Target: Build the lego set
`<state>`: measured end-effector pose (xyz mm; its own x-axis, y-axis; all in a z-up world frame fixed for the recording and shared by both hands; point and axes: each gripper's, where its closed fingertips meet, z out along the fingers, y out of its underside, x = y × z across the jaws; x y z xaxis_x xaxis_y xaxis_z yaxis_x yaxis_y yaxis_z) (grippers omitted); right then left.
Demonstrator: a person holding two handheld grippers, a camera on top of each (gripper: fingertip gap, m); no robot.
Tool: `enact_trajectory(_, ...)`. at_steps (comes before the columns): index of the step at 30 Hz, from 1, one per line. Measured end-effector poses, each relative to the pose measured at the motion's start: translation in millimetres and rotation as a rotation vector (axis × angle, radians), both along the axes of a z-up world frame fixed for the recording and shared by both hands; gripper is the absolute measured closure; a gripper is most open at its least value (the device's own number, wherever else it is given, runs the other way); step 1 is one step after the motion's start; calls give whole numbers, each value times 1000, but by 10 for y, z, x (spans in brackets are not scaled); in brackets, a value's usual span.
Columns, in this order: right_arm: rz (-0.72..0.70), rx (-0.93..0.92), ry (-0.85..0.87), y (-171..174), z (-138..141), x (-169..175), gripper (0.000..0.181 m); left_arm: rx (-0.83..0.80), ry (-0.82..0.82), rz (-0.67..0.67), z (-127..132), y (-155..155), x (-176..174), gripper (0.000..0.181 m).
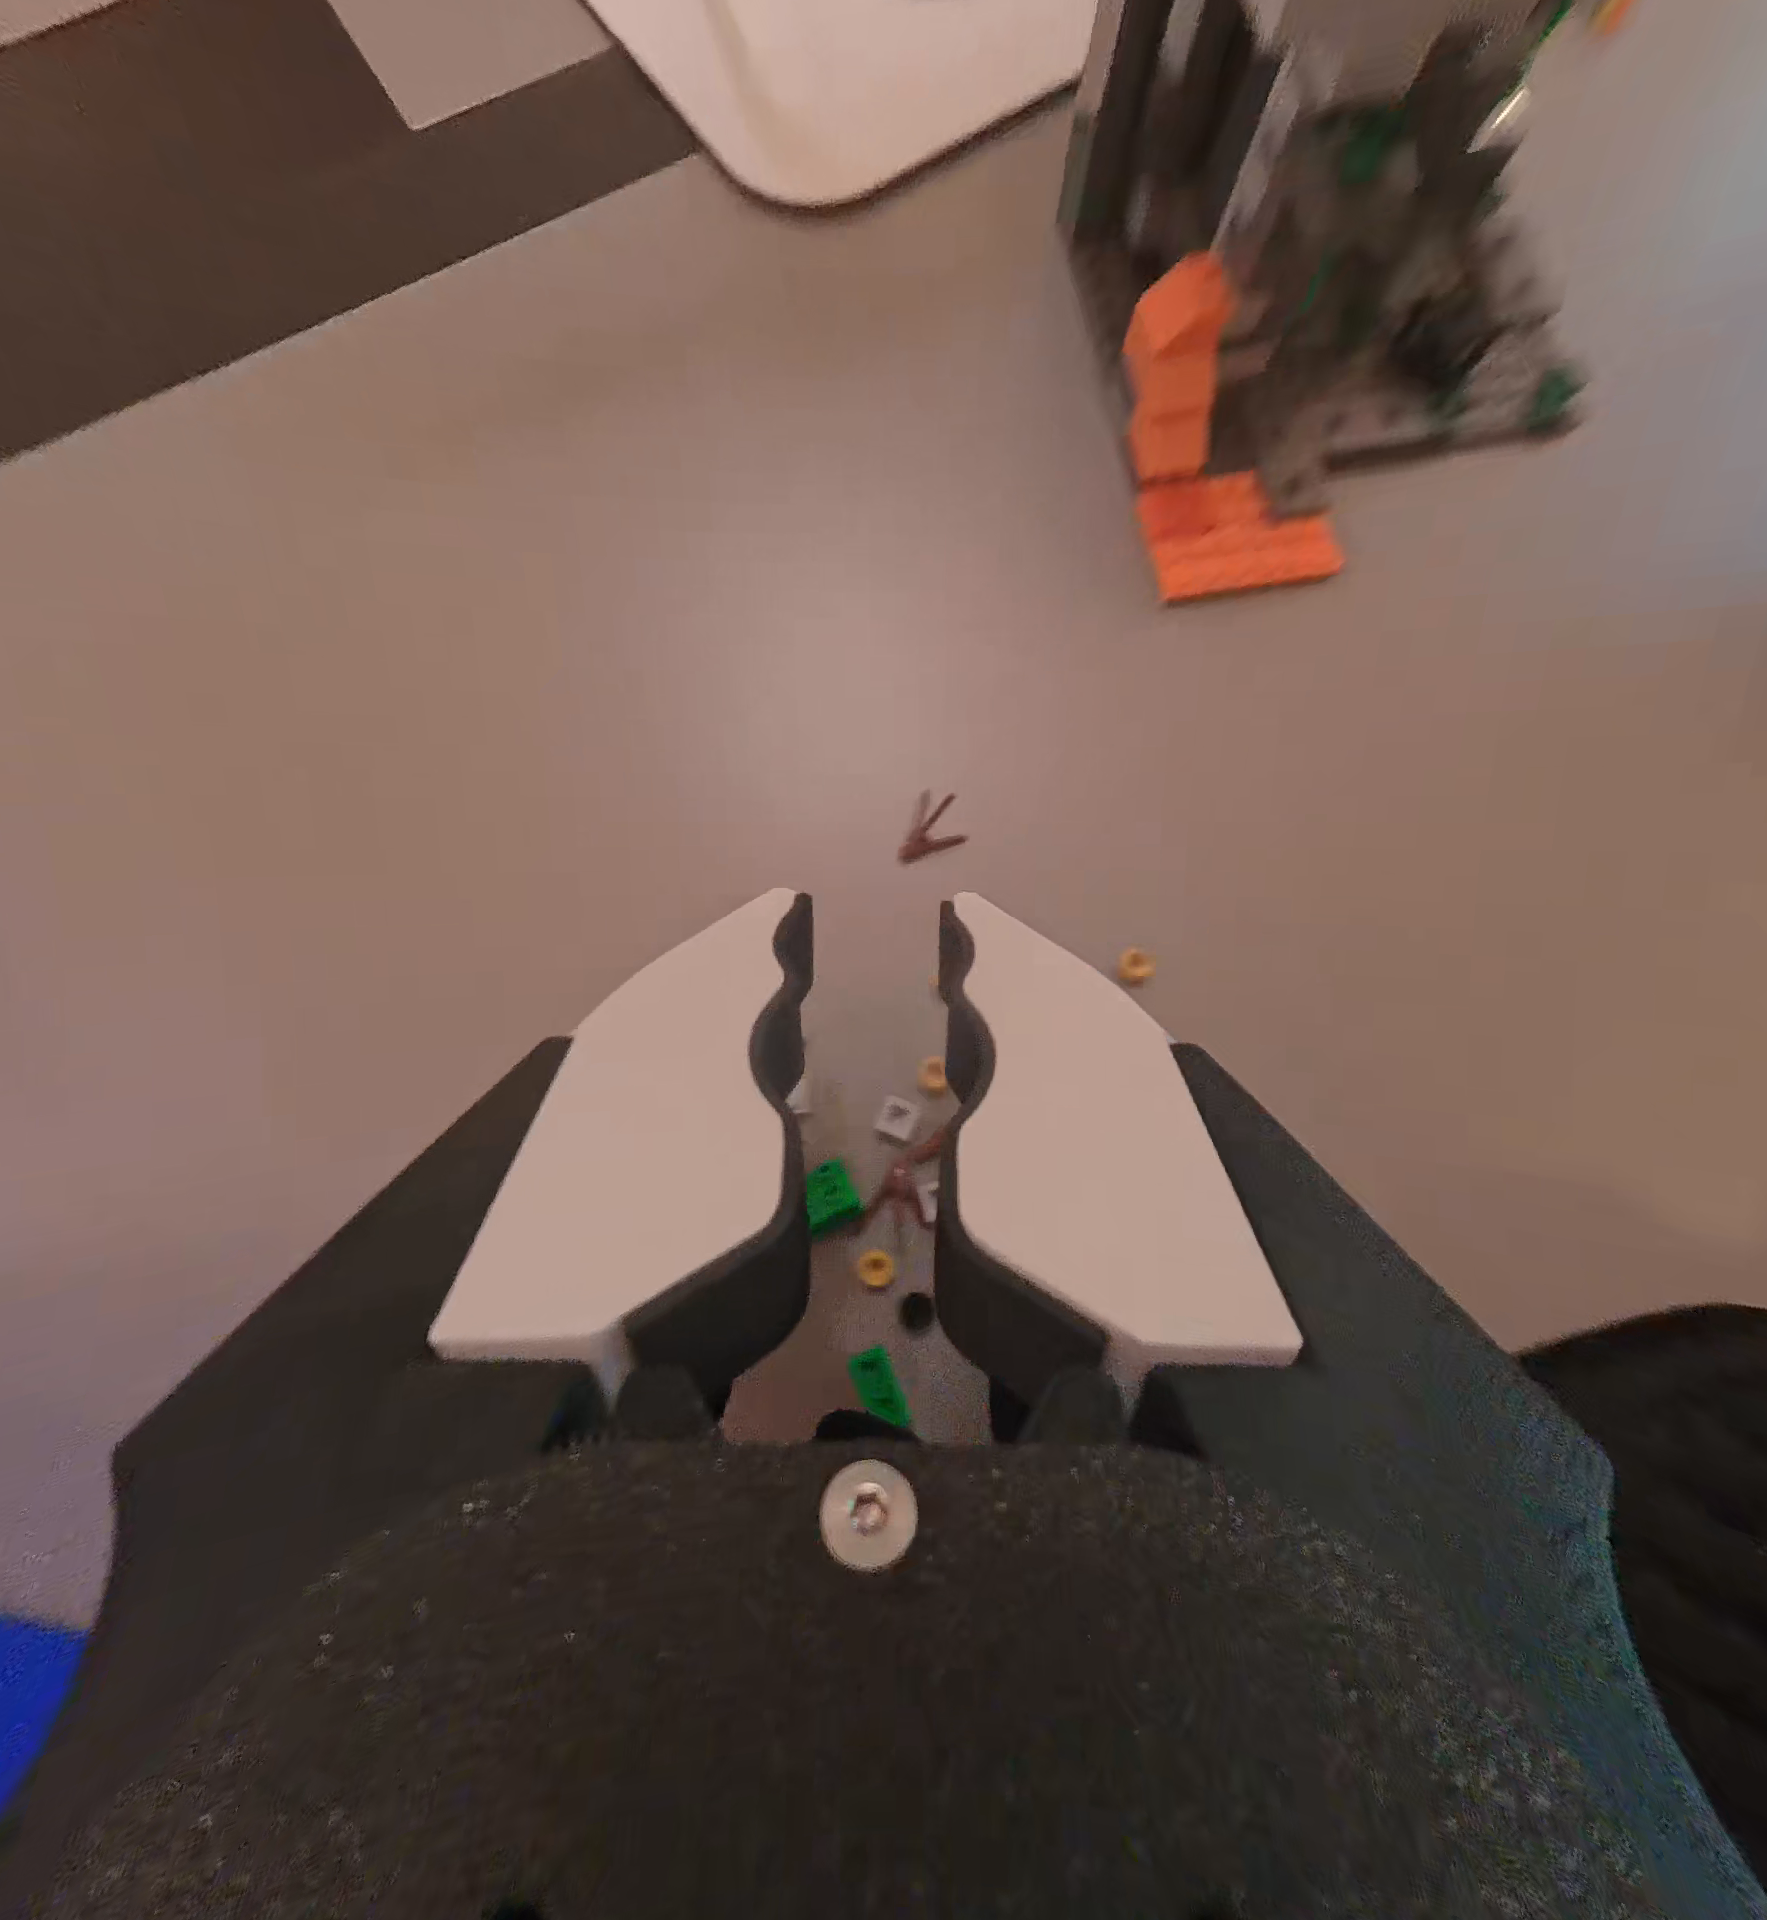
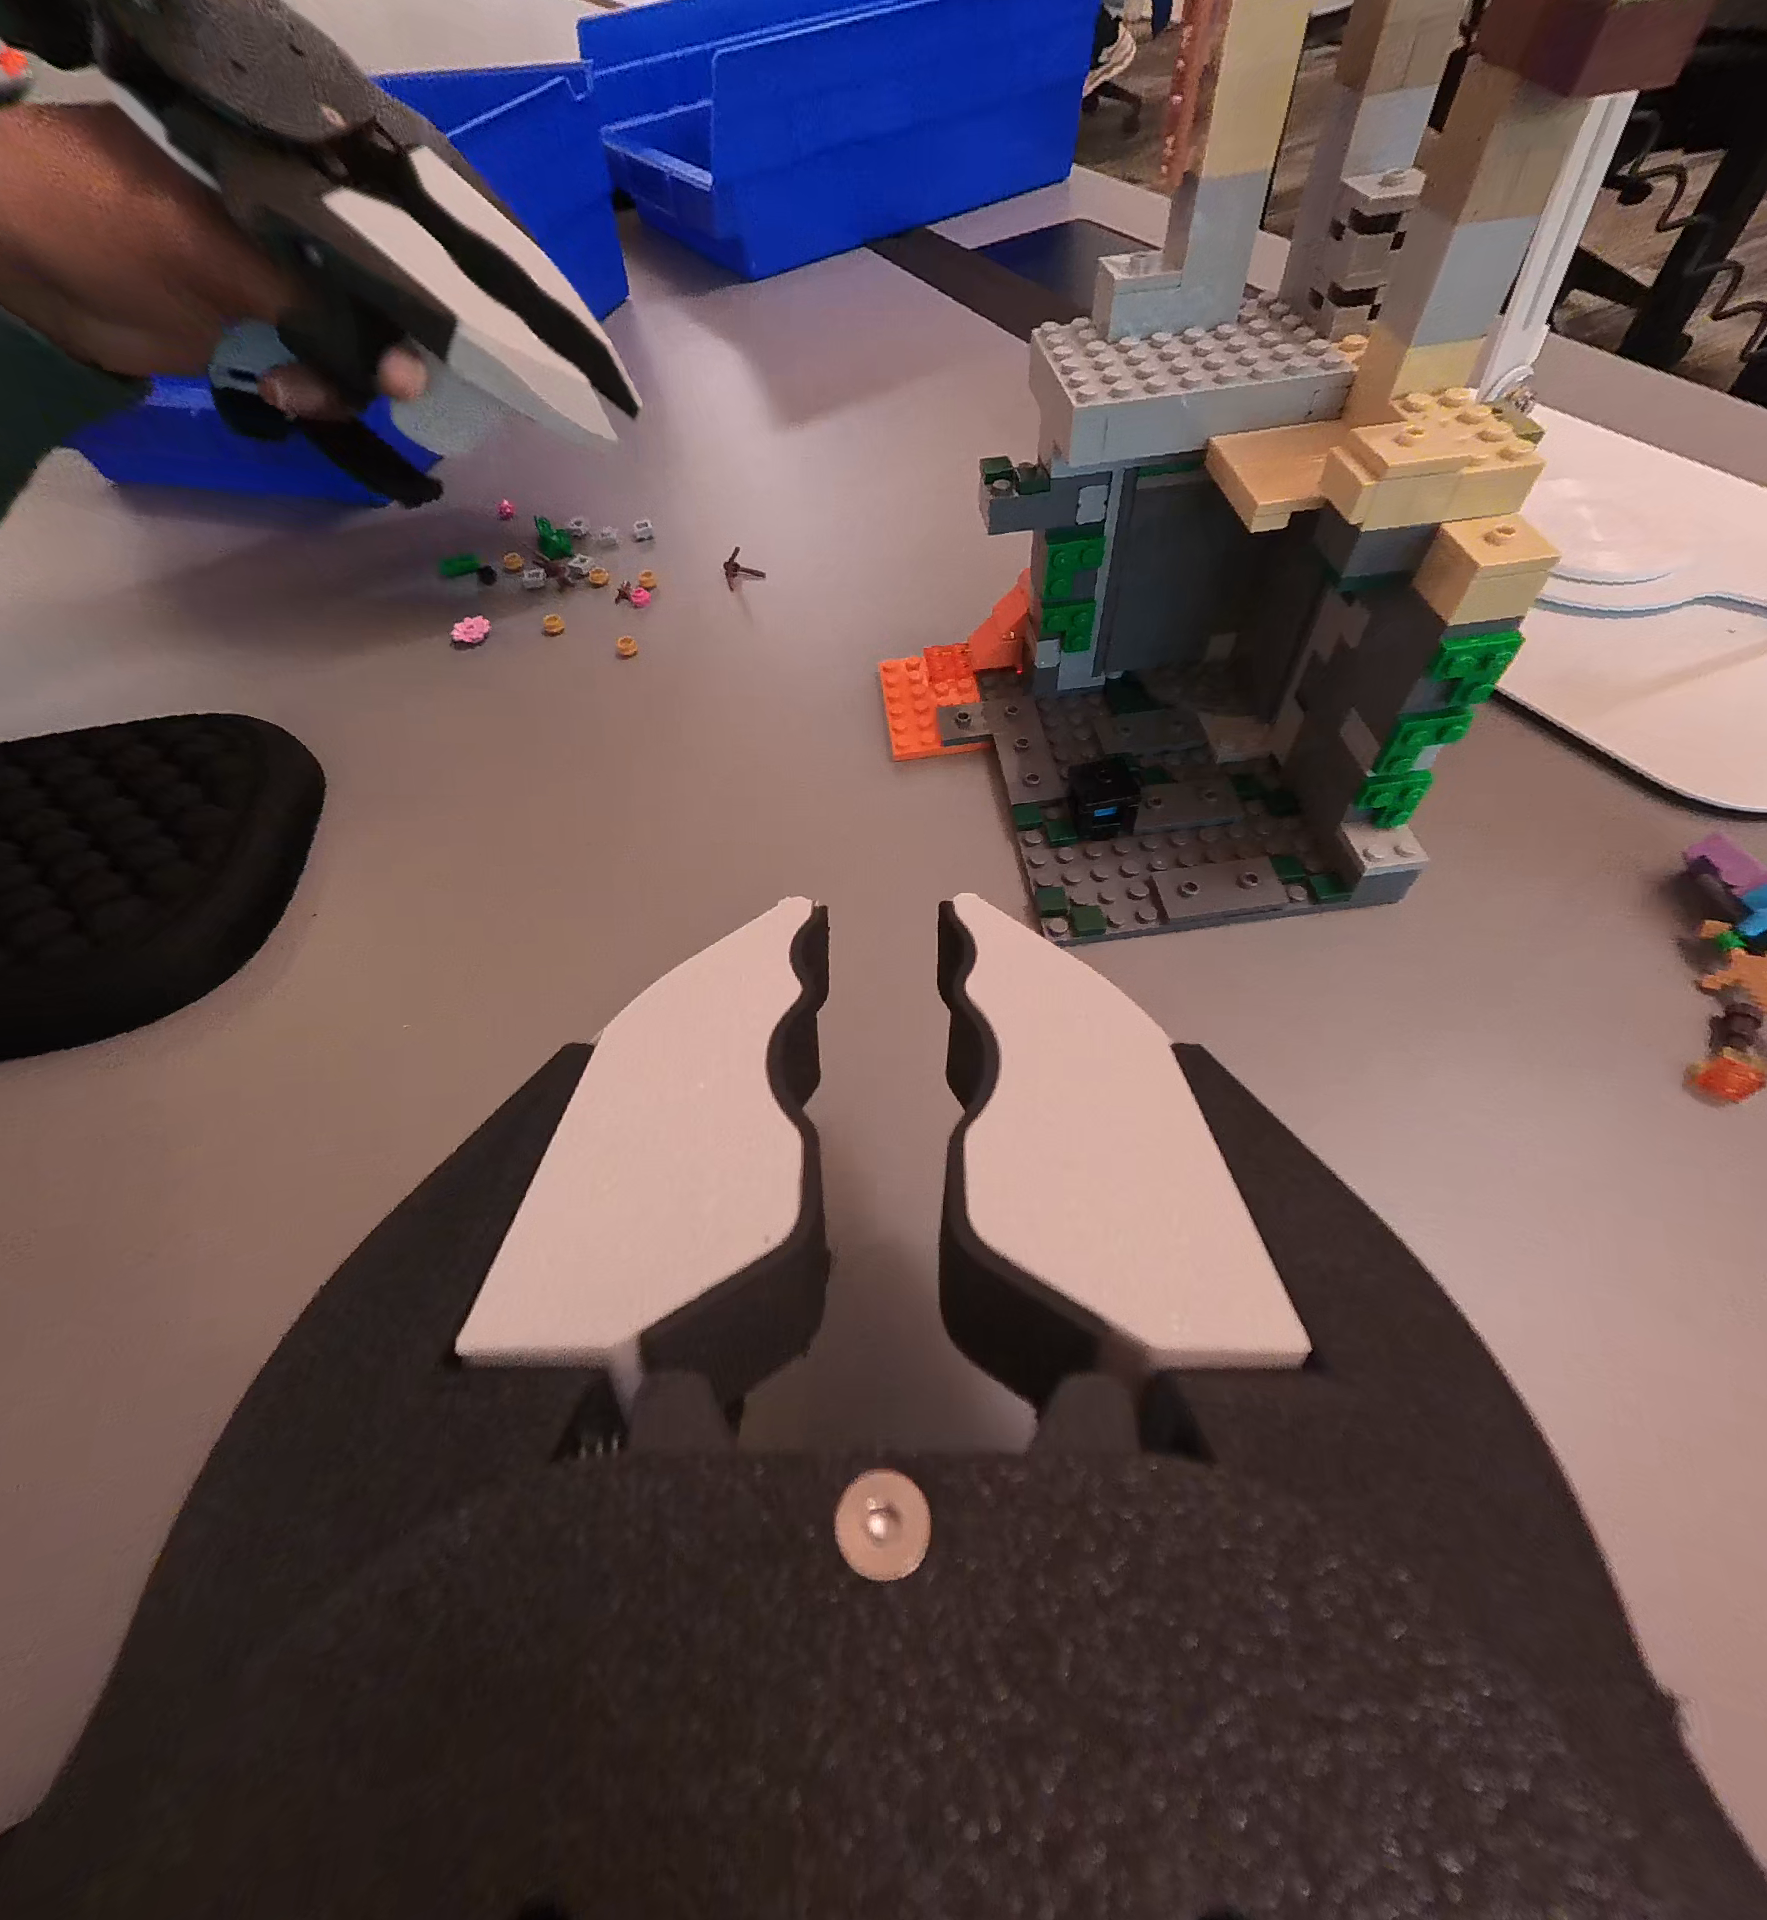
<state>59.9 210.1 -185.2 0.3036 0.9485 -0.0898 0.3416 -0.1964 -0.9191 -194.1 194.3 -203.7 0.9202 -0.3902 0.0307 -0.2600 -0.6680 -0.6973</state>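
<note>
Left wrist view looks steeply down, close above the loose pieces (image 1: 884, 1164), right wrist view sits lower and farther back, facing across the table (image 2: 567, 831), both share the pieces (image 2: 557, 577) and the build (image 1: 1315, 301) (image 2: 1263, 582).

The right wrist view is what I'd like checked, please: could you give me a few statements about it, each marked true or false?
1. The left gripper hovers above the loose small pieces. True.
2. The right gripper clamps a green brick. False: it is open and empty.
3. The orange plates sit at the base of the lego build. True.
4. The blue bins are full of bricks. False: no bricks show in them.
</note>
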Motion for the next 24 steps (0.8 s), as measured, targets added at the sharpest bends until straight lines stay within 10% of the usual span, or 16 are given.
enact_trajectory(8, 10, -9, -3, -26, -25, -21, 162, -11, -887, -76, 709, -146, 387, 151)
enact_trajectory(12, 14, -12, -9, -34, -42, -27, 162, -16, -1049, -66, 830, -152, 334, 152)
enact_trajectory(24, 33, -27, -37, -63, -148, -49, 162, -82, 43, -44, 92, -240, -36, 160)
